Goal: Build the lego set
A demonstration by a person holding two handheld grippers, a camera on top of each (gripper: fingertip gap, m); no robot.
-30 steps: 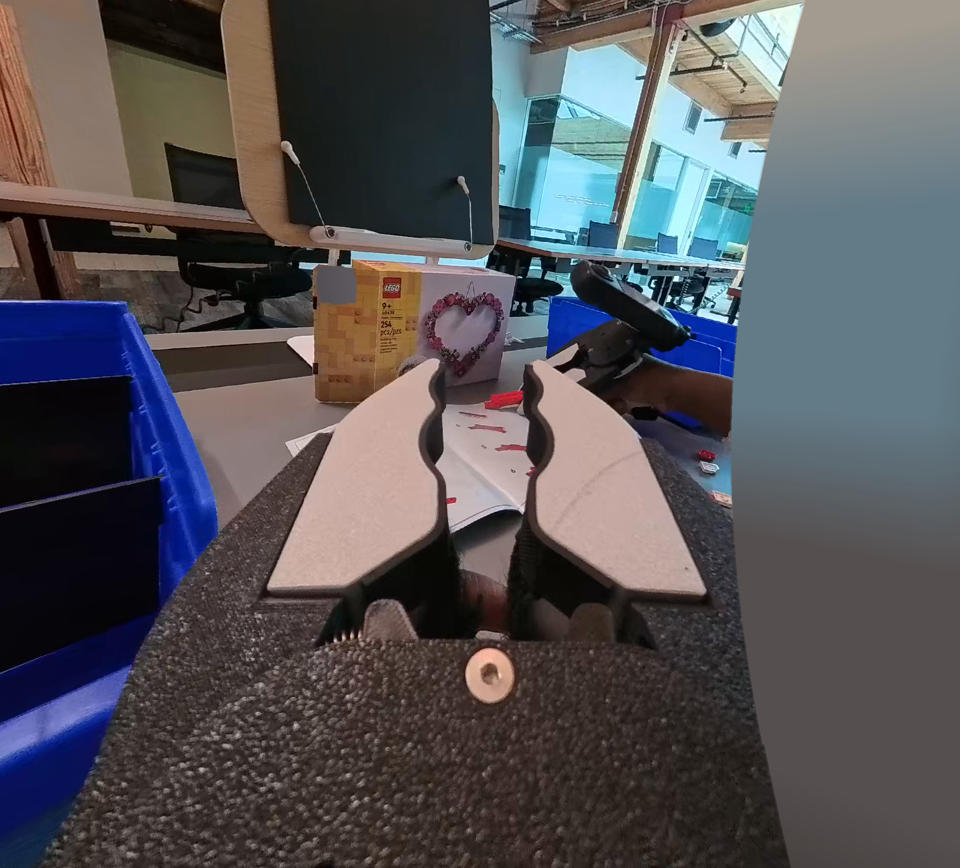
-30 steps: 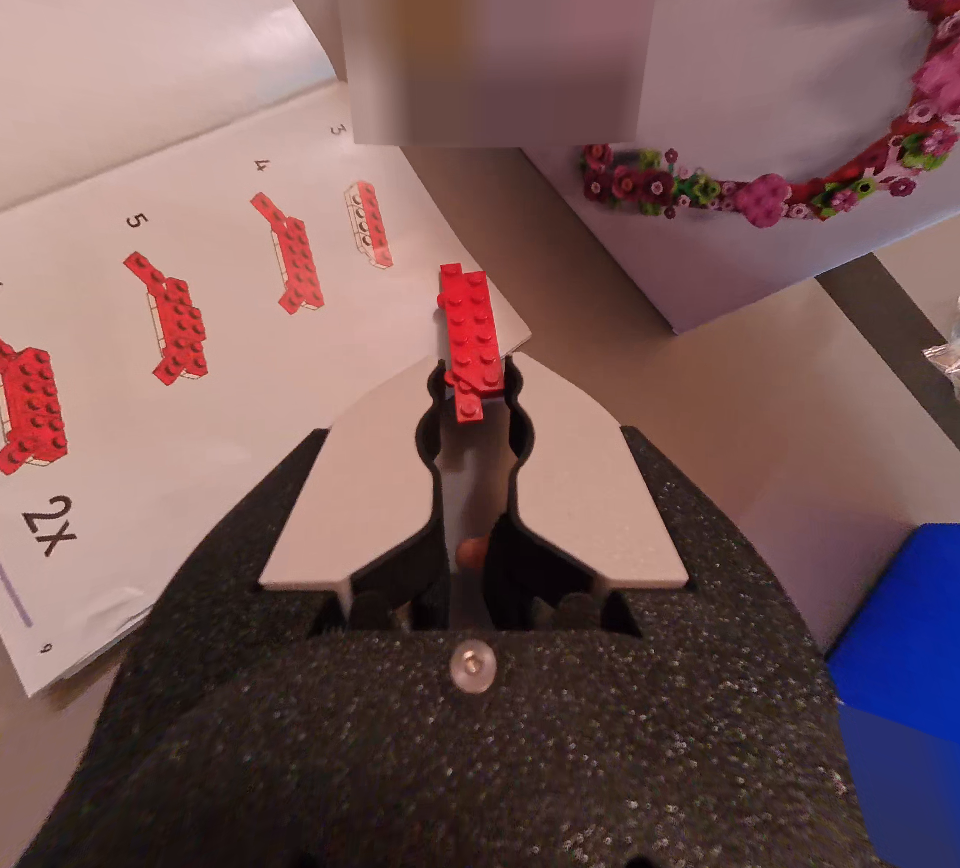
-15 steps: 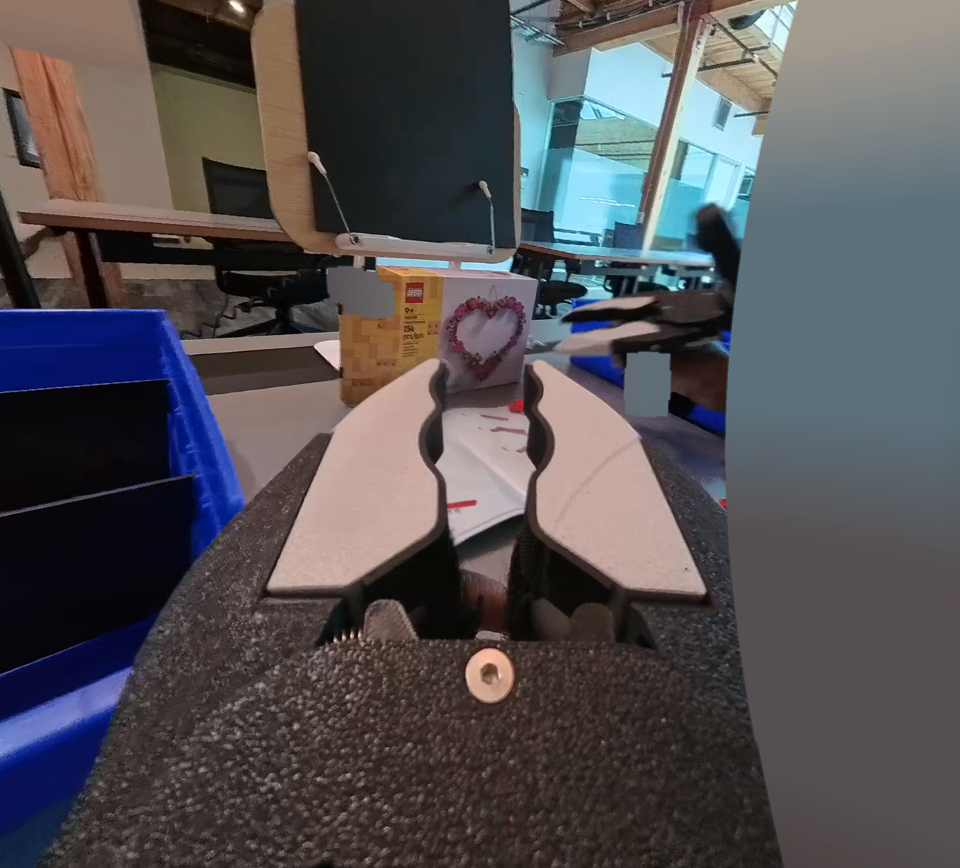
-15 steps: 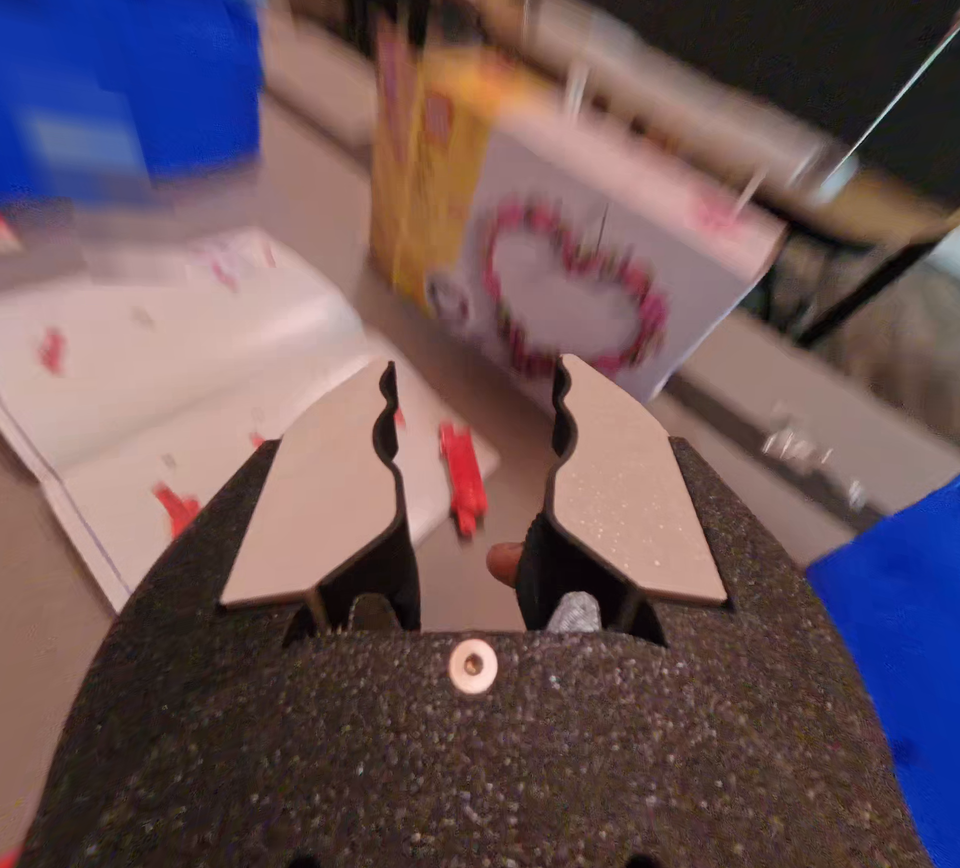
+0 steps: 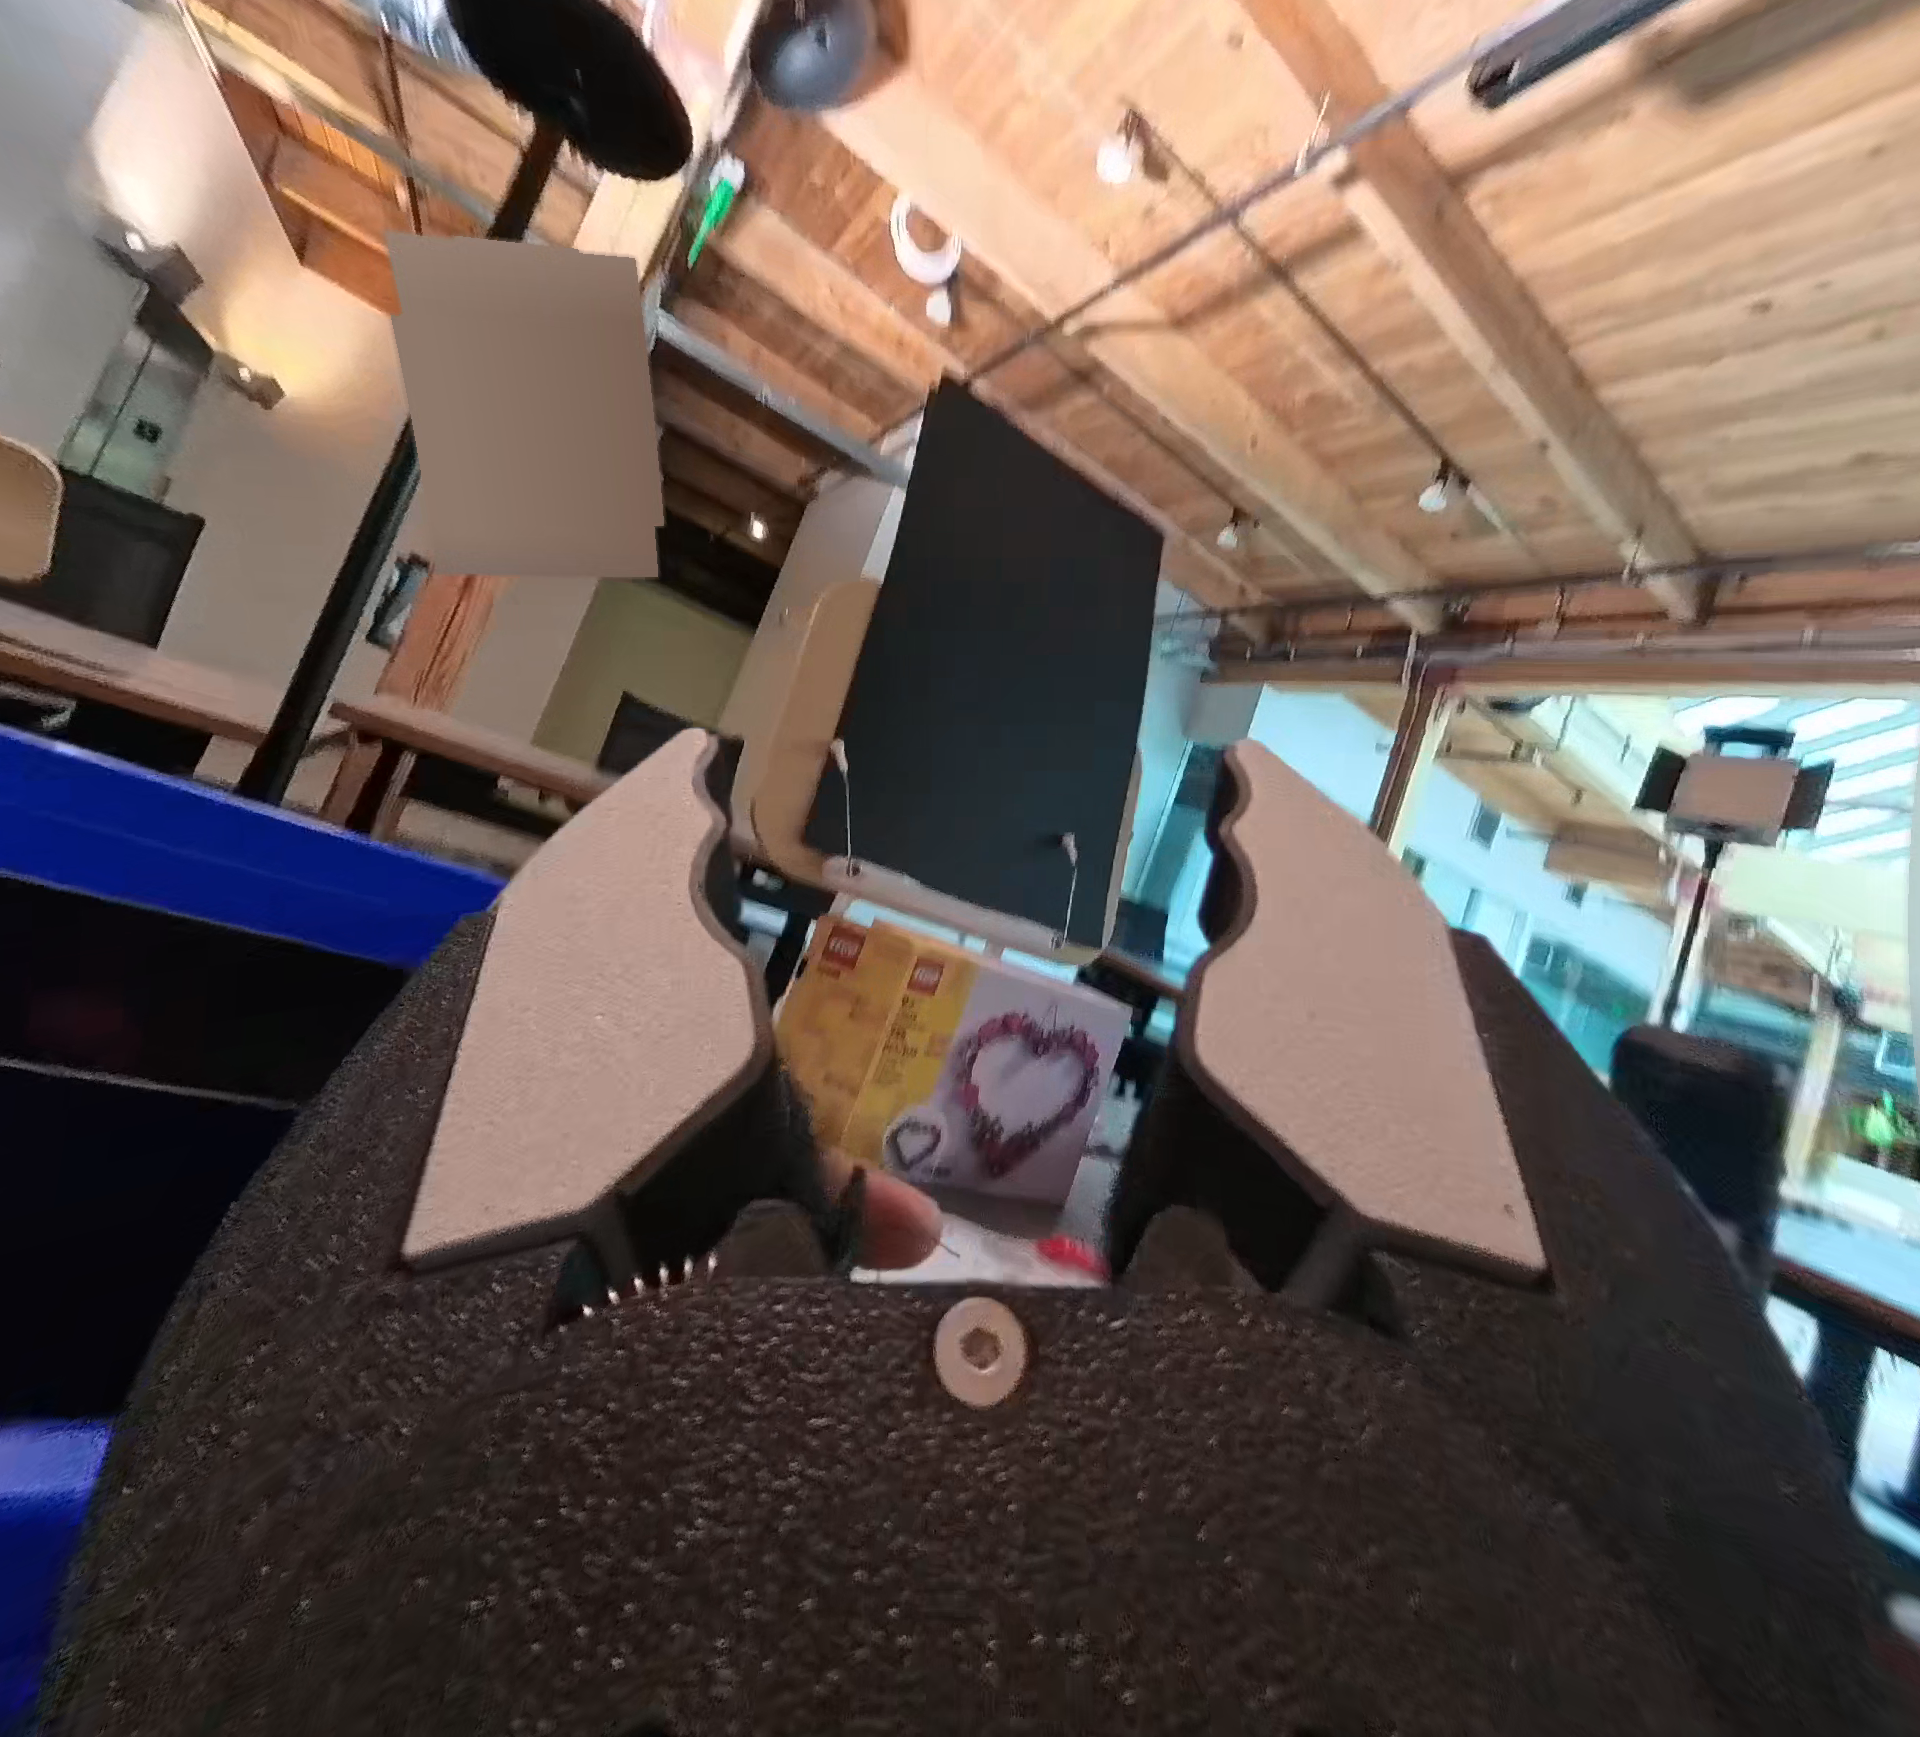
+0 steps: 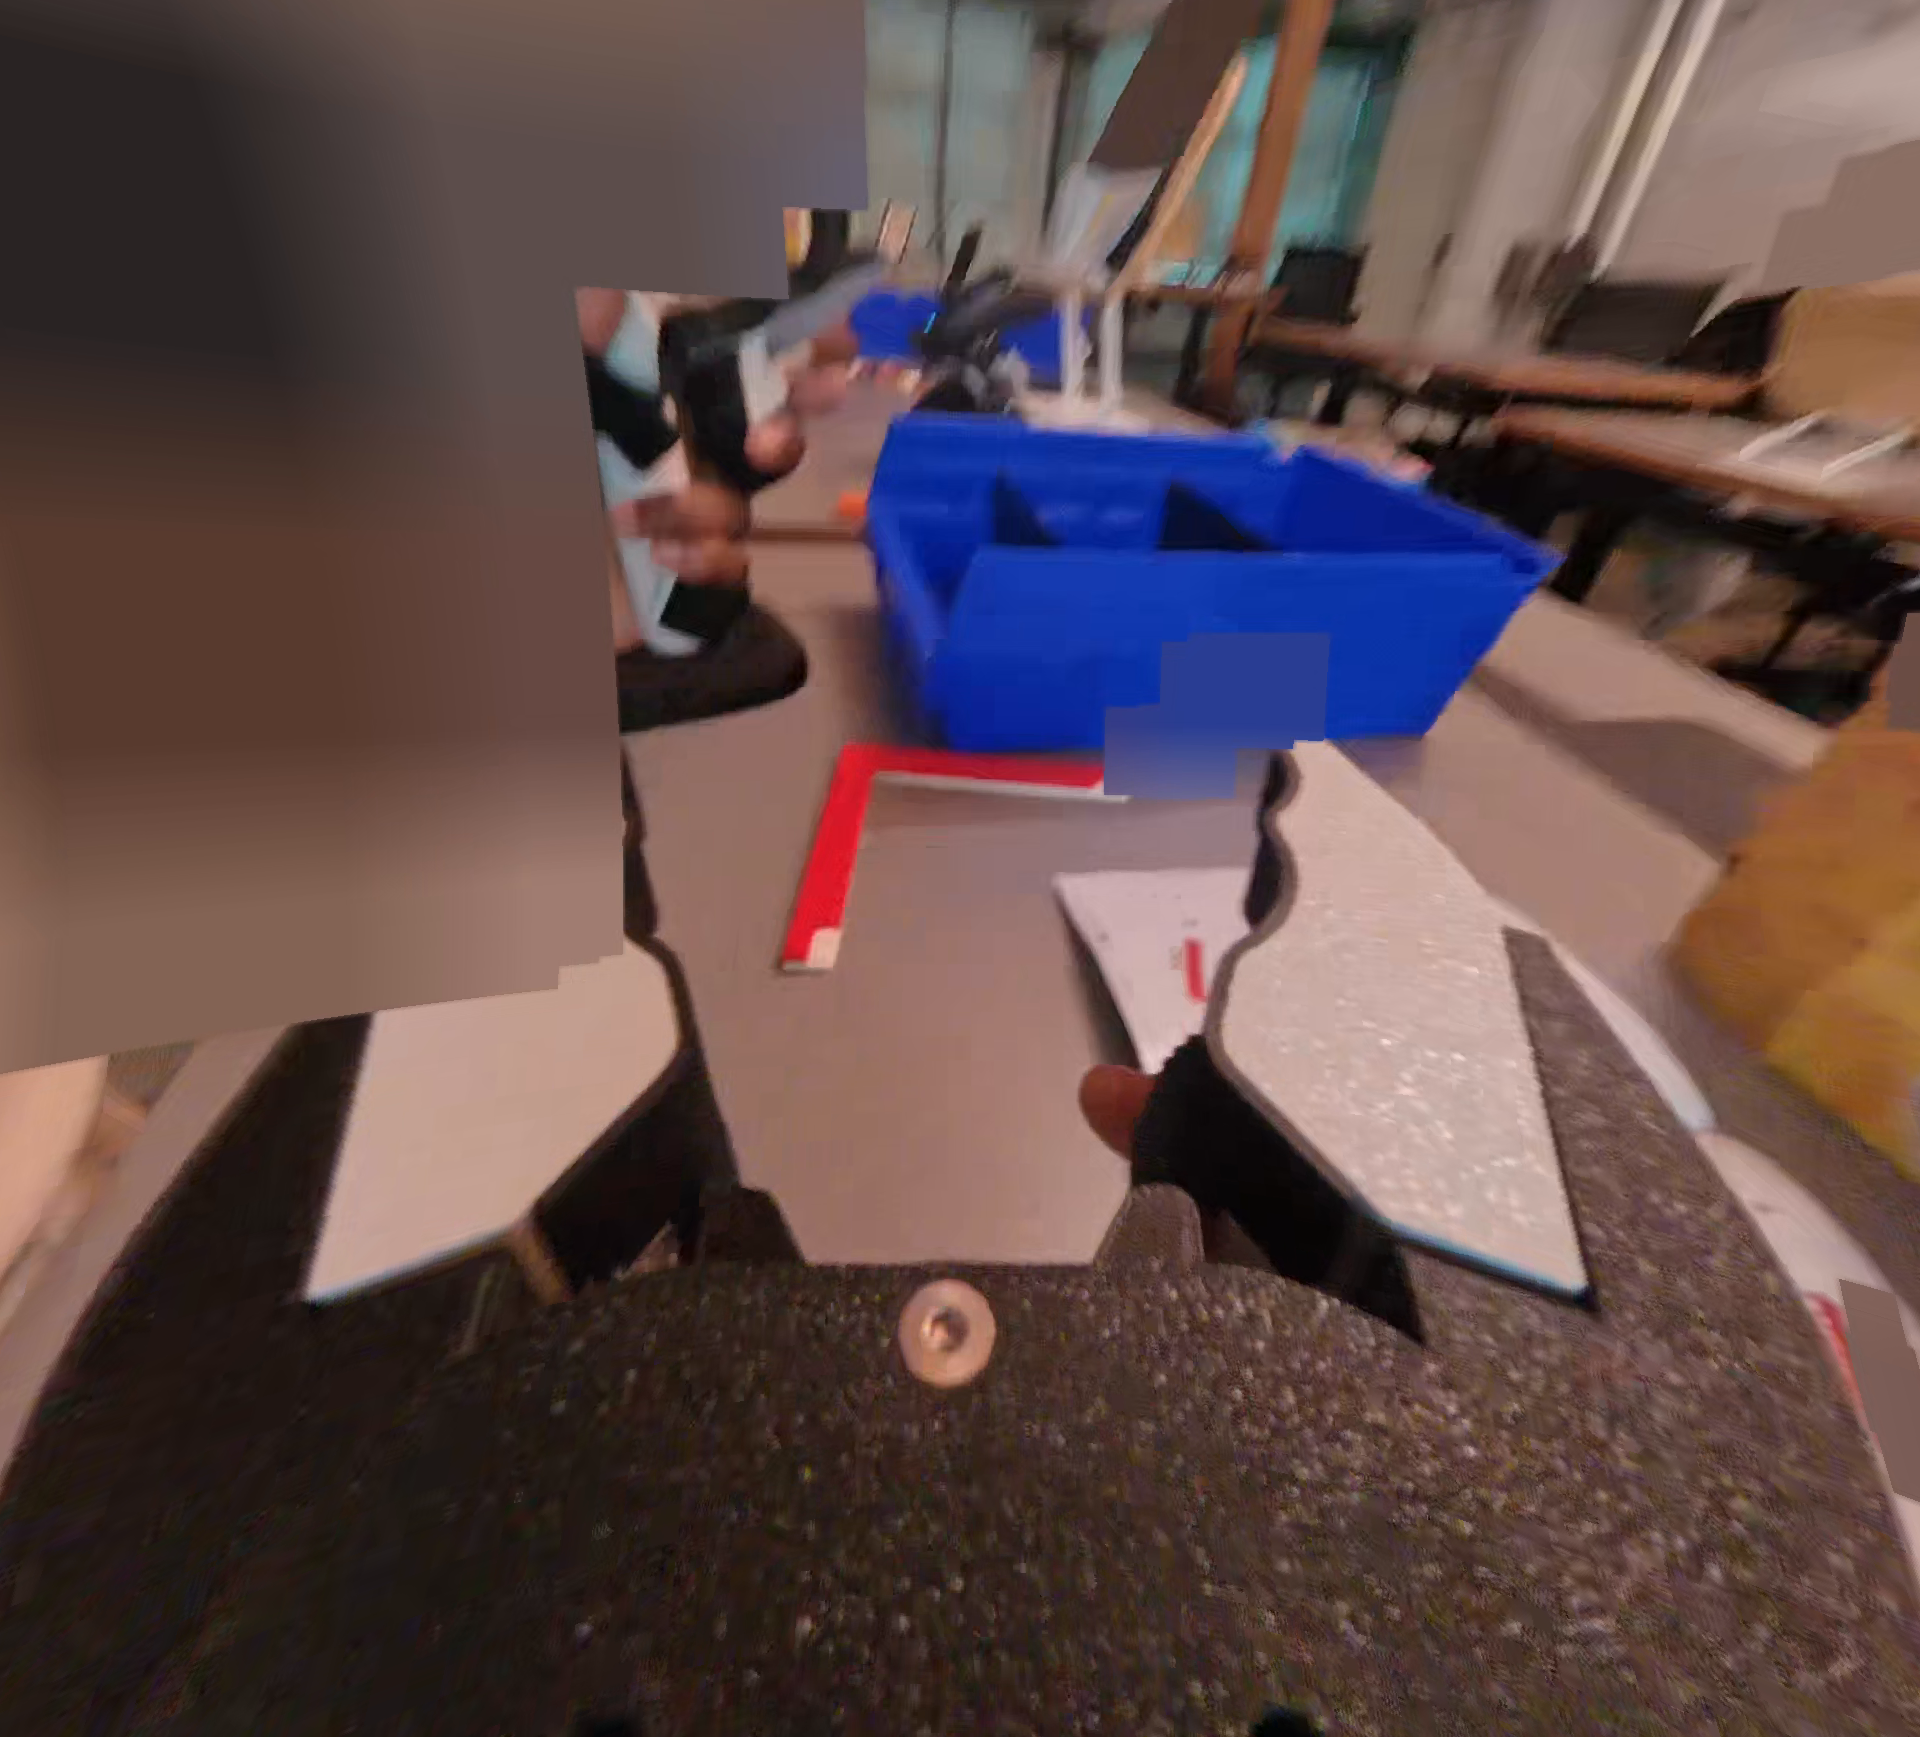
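Observation:
My left gripper point(image 5: 971, 757) is open wide, empty and tilted up toward the ceiling. Between its fingers I see the yellow and white lego box point(image 5: 956, 1095) standing on the table. A small red piece point(image 5: 1070, 1256) shows low in the gap, on white paper. My right gripper point(image 6: 956, 783) is open and empty, low over the grey table point(image 6: 935, 1012). Its left fingertip is hidden by a blur patch. A corner of the white instruction booklet point(image 6: 1143, 949) lies by its right finger. The other gripper point(image 6: 727, 399), held in a hand, shows farther off in the right wrist view.
A blue divided bin point(image 6: 1195, 565) stands ahead of the right gripper, with a red tape corner point(image 6: 842, 856) on the table in front of it. The yellow side of the box point(image 6: 1849, 939) is at the right. Another blue bin point(image 5: 208, 856) is left of the left gripper.
My right gripper opened, let go of the red plate on the booklet and swung away toward the blue bin. My left gripper opened wide and tilted upward.

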